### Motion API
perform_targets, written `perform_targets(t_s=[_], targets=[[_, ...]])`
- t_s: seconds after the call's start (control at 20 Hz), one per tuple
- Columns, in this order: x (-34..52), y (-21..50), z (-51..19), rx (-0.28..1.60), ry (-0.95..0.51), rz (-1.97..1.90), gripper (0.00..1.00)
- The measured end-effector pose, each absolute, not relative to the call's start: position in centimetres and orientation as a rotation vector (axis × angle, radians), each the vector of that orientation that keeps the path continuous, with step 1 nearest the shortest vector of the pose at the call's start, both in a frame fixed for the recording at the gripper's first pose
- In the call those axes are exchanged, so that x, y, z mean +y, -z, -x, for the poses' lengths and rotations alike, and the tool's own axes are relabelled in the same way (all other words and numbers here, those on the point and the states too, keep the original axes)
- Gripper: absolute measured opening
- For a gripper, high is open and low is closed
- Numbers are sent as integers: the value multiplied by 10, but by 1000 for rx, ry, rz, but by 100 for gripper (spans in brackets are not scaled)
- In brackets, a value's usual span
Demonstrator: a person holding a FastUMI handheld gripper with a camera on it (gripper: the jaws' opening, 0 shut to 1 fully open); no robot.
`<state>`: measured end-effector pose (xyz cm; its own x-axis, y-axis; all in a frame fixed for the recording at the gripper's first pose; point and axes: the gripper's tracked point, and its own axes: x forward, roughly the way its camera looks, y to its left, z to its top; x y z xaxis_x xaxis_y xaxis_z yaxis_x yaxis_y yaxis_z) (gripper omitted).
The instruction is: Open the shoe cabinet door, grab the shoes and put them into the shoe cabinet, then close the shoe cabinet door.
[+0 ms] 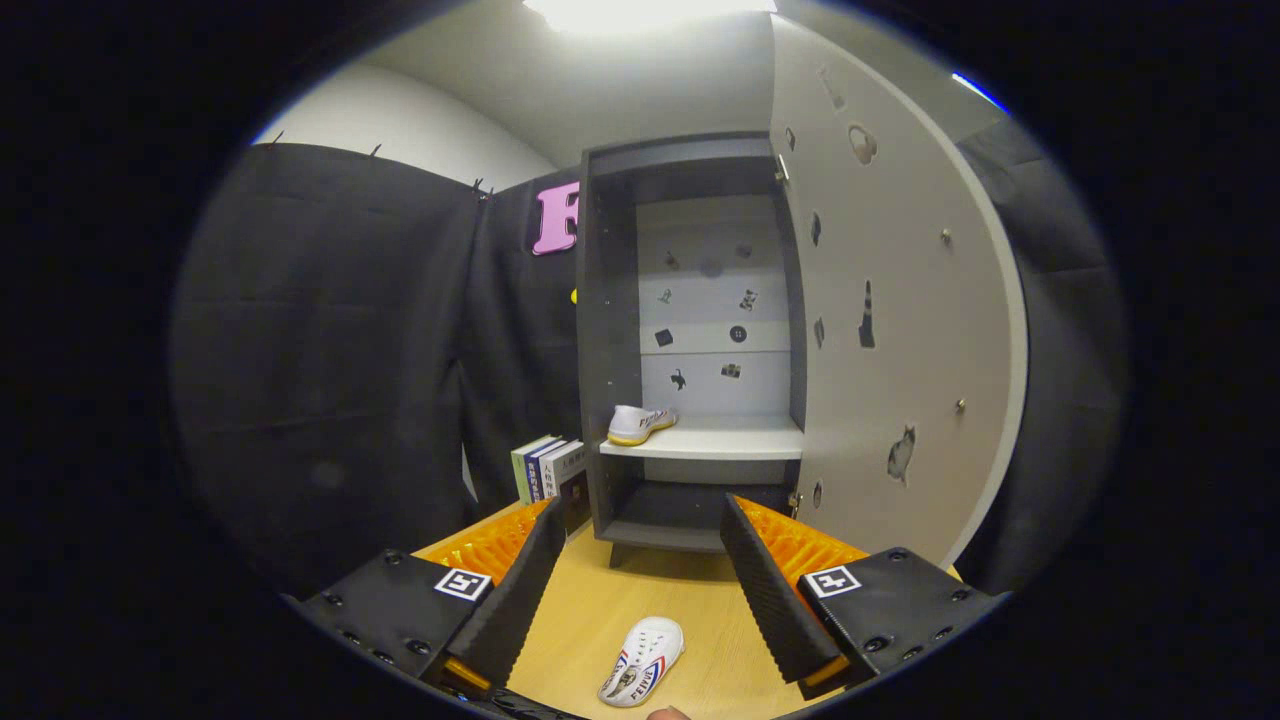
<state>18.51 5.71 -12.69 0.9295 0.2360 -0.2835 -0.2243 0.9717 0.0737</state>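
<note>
Below, white shoe [643,661] with red-blue stripes, between released claw [640,570] fingers, cabinet door [900,330] open.

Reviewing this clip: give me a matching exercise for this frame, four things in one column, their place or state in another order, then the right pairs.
Things:
1. Shoe on the shelf
2. Shoe on the table
3. Cabinet door
4. Books

Places or states:
A. Swung open, to the right of the cabinet
B. Standing upright to the left of the cabinet
C. Inside the cabinet, on the white shelf
D. On the wooden table, between the open fingers of the tool

Pairs: 1-C, 2-D, 3-A, 4-B
</note>
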Motion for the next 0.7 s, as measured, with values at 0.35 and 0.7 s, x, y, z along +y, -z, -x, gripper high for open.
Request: perform_targets(t_s=[0.35, 0.7], targets=[[87, 234, -195, 510, -275, -51, 98], [100, 331, -196, 715, -289, -61, 98]])
